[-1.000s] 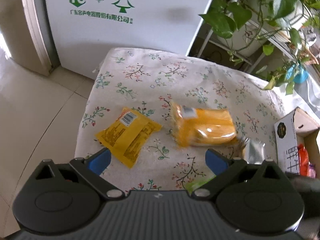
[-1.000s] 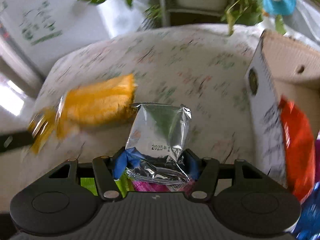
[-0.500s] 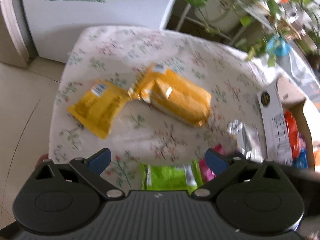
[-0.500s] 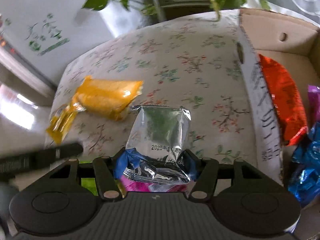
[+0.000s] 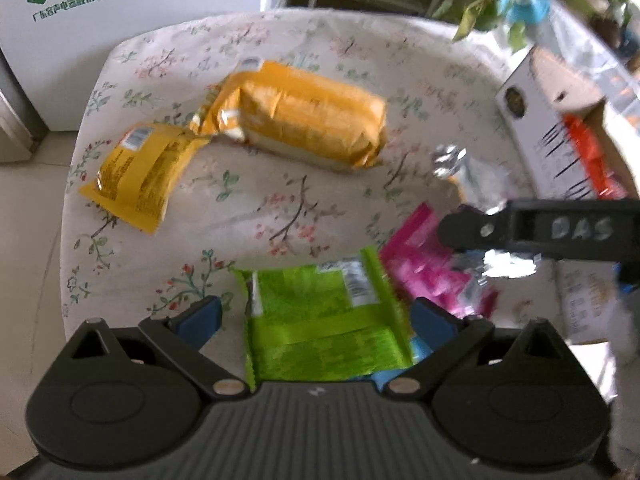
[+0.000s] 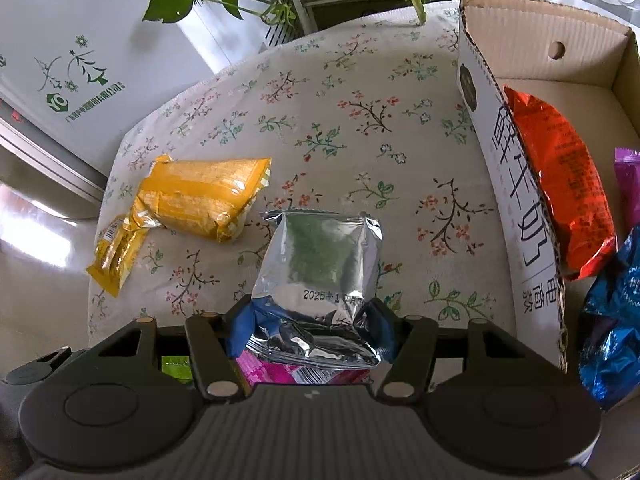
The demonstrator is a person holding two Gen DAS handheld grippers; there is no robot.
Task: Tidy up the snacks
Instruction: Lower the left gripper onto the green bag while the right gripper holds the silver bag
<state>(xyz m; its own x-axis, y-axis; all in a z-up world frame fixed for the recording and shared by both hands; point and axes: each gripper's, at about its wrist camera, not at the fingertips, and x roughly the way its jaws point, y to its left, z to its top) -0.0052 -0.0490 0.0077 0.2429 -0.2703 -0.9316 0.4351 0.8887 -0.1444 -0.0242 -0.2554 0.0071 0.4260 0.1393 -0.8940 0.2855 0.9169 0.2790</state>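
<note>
Hovering, left wrist view: left gripper (image 5: 314,322), jaws spread wide, straddles the green packet (image 5: 324,320) on the floral cloth (image 5: 248,196) without pressing it.
Risk here: closing may also catch the pink packet (image 5: 424,264) touching its edge.
Unclear here: motion blur smears the packets.
Right wrist view: right gripper (image 6: 312,330) is clenched on the silver pouch (image 6: 320,276), near the cardboard box (image 6: 516,208).
Risk here: a corner pinch; the pouch could slip.
Hidden here: the box's right side is cut off.
</note>
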